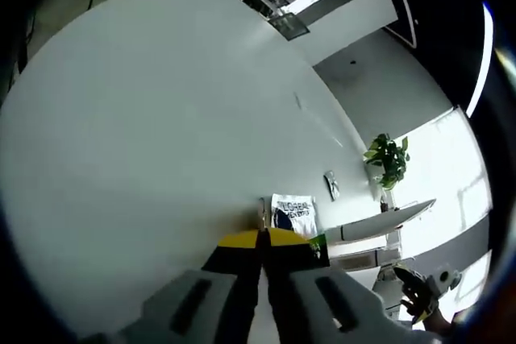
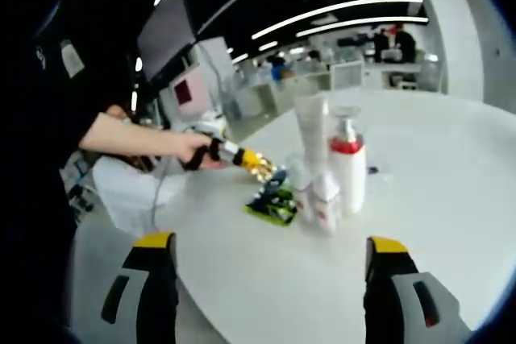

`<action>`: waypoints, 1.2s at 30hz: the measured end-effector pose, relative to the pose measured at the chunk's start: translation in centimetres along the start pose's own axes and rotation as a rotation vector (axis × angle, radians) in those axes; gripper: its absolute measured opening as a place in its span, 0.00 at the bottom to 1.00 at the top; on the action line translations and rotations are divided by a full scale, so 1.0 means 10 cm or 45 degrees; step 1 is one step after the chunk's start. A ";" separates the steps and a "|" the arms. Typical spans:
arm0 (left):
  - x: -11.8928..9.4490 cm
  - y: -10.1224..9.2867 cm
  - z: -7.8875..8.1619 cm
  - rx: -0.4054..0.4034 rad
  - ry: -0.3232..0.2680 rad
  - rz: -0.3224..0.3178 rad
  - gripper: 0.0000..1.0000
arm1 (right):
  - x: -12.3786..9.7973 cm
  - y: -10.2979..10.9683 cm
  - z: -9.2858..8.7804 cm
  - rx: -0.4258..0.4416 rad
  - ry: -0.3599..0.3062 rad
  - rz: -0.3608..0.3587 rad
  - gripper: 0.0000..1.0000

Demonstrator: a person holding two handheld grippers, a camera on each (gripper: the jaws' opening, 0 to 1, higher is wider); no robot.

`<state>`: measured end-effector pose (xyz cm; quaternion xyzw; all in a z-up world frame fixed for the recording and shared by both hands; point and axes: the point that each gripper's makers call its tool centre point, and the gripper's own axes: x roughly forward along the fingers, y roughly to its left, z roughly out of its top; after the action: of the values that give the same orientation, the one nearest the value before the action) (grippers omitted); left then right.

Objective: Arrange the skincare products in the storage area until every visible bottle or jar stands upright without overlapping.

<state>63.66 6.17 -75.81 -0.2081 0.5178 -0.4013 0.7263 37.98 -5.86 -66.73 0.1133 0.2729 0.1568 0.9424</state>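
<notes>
My left gripper [image 1: 260, 235] is shut, its yellow tips pressed together just above the white table [image 1: 161, 118]. A thin edge sticks out past the tips; whether it is gripped I cannot tell. Right behind lies a white printed sachet [image 1: 292, 213] with a green packet [image 1: 318, 246] beside it. In the right gripper view my right gripper [image 2: 270, 243] stands wide open and holds nothing. Beyond it, the left gripper [image 2: 260, 165] hovers over green and dark sachets [image 2: 270, 201]. Beside them stand a tall white tube [image 2: 312, 130], a white pump bottle [image 2: 348, 171] with a red collar, and small white bottles [image 2: 324, 199].
A person's arm [image 2: 137, 138] reaches in from the left with the left gripper. A small metallic object [image 1: 330, 185] lies on the table near its far edge, and a potted plant [image 1: 387, 159] stands beyond. The table [image 2: 451, 199] is round, with bare surface right of the bottles.
</notes>
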 end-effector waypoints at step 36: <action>0.08 0.22 0.05 0.114 0.063 0.238 0.16 | 0.00 0.00 -0.03 0.043 0.007 0.016 0.97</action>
<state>65.09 6.74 -77.66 -0.1162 0.5345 -0.3594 0.7561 37.79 -5.87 -66.99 0.1304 0.2772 0.1583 0.9387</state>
